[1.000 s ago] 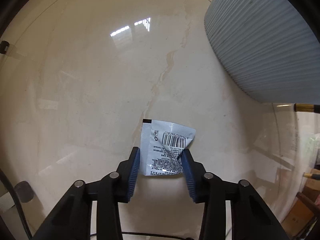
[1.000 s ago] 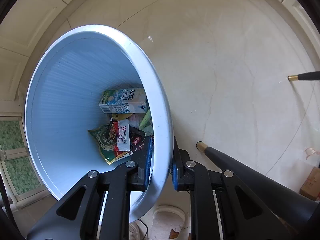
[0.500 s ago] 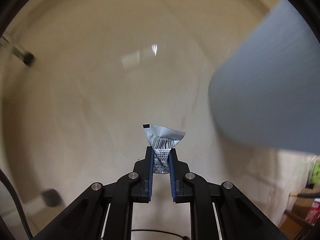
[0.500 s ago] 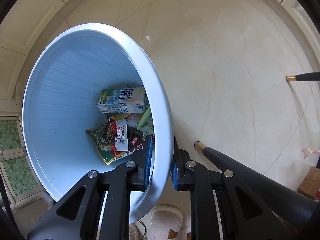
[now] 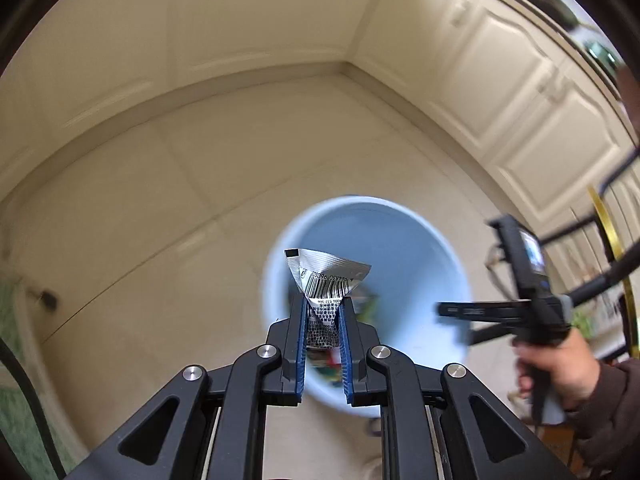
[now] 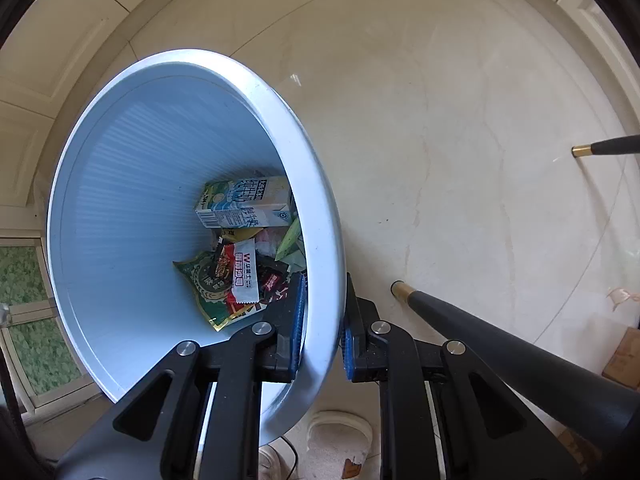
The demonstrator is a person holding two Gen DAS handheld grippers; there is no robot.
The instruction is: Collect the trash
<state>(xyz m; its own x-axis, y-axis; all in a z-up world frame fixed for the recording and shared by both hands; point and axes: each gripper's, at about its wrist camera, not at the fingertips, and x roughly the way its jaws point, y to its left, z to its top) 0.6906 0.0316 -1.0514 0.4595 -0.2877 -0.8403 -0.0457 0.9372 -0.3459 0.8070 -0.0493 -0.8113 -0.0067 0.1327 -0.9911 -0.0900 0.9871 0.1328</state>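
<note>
- Our left gripper (image 5: pixel 323 312) pinches a silver wrapper (image 5: pixel 325 280) before the blurred blue bin (image 5: pixel 416 240).
- Our right gripper (image 6: pixel 323 312) clamps the bin's rim (image 6: pixel 320 216), which hides part of the trash inside (image 6: pixel 236 264).

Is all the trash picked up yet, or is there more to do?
Partly done: a milk carton and snack wrappers already lie in the blue bin, which the right gripper holds by its rim. In hand: the left gripper pinches a silver packet in front of the bin's mouth. Left: dropping it in.
</note>
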